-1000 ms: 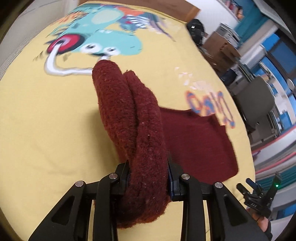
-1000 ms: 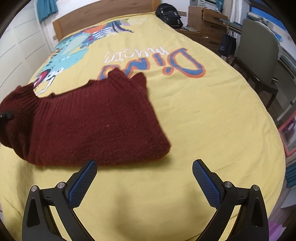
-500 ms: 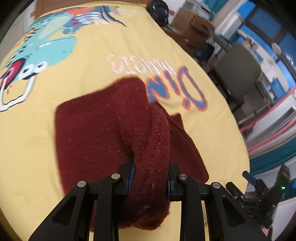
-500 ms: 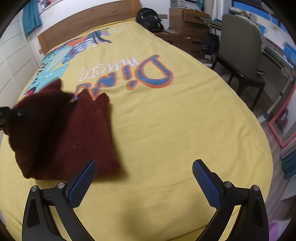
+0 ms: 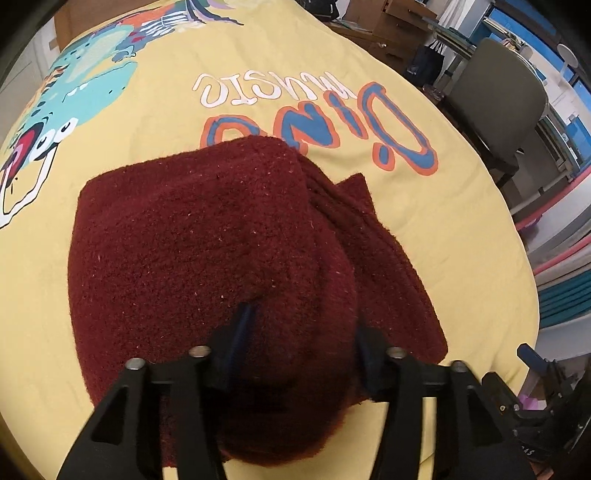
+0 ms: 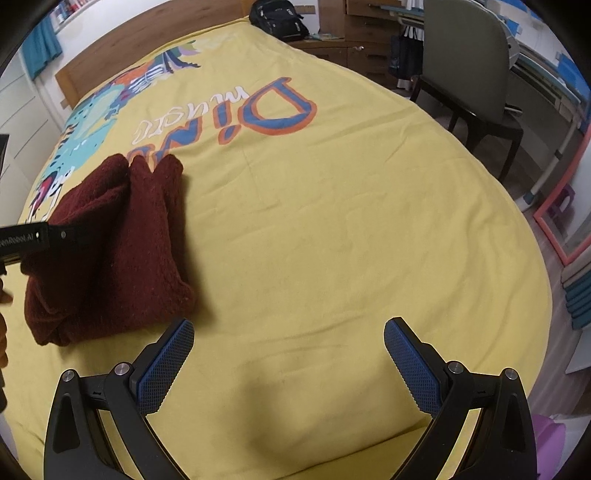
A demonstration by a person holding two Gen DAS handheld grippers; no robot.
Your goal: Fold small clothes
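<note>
Left wrist view: left gripper has its fingers buried in a thick roll of the dark red knit sweater, closed on that bunch; only a sliver of blue pad shows on the left side. The sweater is folded over itself and lies on the yellow bedspread, near the near edge of the bed, its far edge touching the blue-and-orange "Dino" lettering. A narrower layer of the sweater sticks out to the right under the top fold. Teal cartoon print far left. Grey chair far right, beside the bed.

Right wrist view: right gripper hovers over bare bedspread, fingers spread wide, blue pads facing each other, nothing between them. Sweater sits to the left, apart from this gripper, as a compact folded stack. The left gripper enters from the left edge and reaches into the stack. Black backpack at the far end of the bed, by the wooden headboard.
</note>
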